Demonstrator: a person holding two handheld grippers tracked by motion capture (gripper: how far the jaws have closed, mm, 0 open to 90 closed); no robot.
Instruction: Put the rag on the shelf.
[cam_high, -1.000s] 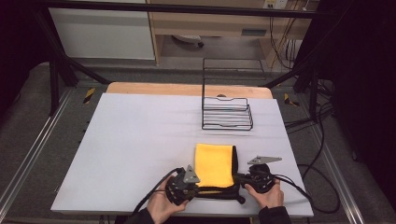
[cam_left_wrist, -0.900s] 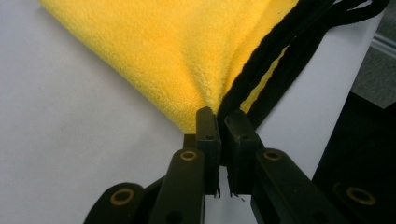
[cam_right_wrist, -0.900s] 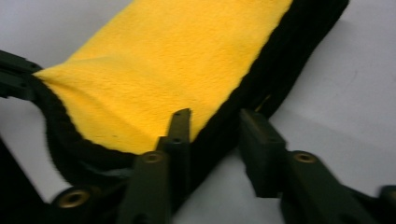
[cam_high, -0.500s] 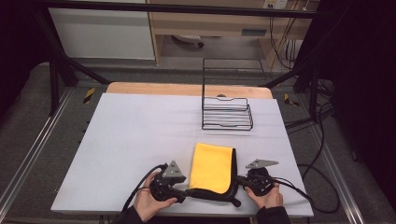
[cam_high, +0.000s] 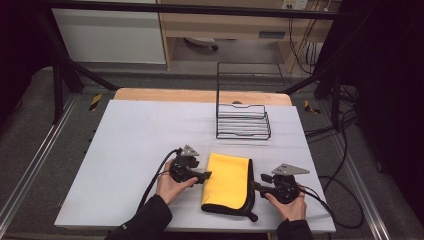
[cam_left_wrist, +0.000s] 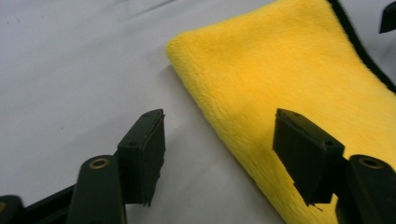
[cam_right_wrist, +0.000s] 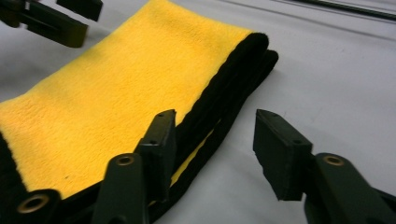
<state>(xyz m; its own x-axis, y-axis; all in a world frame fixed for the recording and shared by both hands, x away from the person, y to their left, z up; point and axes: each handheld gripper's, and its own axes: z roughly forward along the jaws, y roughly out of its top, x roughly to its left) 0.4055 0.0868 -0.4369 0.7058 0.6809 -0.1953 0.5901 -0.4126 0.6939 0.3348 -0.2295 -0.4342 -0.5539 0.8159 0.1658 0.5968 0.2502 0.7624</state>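
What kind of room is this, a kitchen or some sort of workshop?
Most likely a lab or recording workshop, not a kitchen. A white-topped table stands inside a dark metal frame, loose cables trail over the floor, and the table bears just a folded yellow cloth and a wire rack.

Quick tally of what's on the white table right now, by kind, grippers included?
Yellow folded cloth with black edging: 1
Black wire rack: 1
Handheld grippers: 2, the left gripper and the right gripper, both open at the cloth's two sides
Total: 4
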